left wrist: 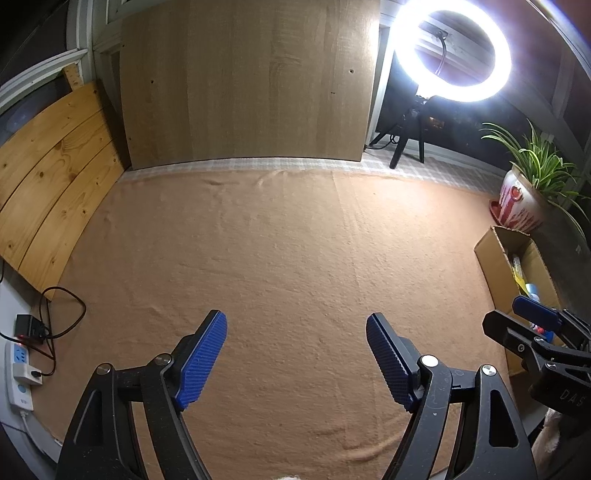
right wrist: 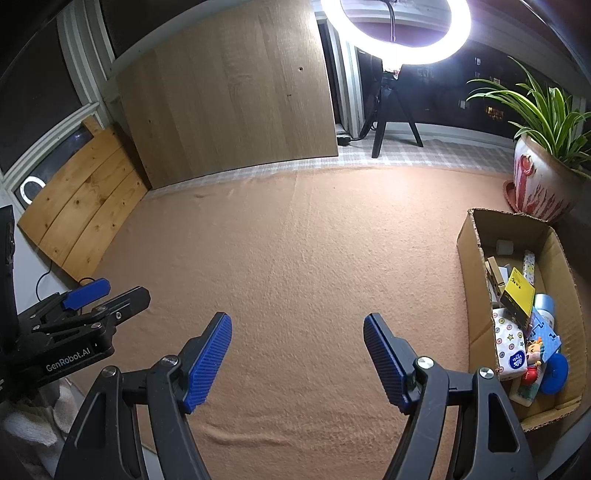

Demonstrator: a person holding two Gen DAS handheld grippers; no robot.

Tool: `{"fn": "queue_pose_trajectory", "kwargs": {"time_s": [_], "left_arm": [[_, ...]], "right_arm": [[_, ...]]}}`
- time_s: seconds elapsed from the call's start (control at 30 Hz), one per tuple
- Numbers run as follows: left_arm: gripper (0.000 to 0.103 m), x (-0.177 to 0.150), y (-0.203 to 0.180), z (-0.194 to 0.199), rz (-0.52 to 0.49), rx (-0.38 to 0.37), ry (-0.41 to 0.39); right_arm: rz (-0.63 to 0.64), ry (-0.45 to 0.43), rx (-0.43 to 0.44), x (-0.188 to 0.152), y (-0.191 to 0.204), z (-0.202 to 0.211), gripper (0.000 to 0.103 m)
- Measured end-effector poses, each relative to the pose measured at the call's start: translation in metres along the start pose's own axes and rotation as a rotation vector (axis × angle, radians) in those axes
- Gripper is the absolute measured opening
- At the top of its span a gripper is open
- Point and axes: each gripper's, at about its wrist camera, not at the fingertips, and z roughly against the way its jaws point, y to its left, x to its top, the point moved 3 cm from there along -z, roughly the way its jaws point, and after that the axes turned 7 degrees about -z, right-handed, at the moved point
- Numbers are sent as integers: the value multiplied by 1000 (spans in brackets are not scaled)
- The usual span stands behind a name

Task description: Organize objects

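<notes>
A cardboard box point(right wrist: 469, 236) stands at the right edge of the tan cloth point(right wrist: 295, 251). It holds several small items: a yellow and black packet point(right wrist: 517, 295), a patterned tissue pack point(right wrist: 509, 339), a blue disc point(right wrist: 556, 373), a wooden clip point(right wrist: 495, 275) and a small doll point(right wrist: 535, 350). My right gripper point(right wrist: 297, 325) hangs open over bare cloth, left of the box, nothing between its blue pads. My left gripper point(left wrist: 295, 325) is open too, over bare cloth. In the left wrist view the box point(left wrist: 491, 254) shows at the far right, partly hidden by the right gripper.
A ring light point(right wrist: 395, 33) on a tripod glares at the back. A potted plant point(right wrist: 539, 184) stands behind the box. Wooden boards point(left wrist: 243, 81) lean against the back and left. A power strip point(left wrist: 20, 373) with cables lies at the left edge.
</notes>
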Motion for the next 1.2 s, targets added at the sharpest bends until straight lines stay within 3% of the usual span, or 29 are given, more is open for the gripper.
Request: {"fn": "queue_pose_trajectory", "kwargs": {"time_s": [1.2], "left_arm": [[81, -1, 1, -2, 4, -1, 5]], "right_arm": [[1, -1, -5, 0, -4, -1, 70]]}}
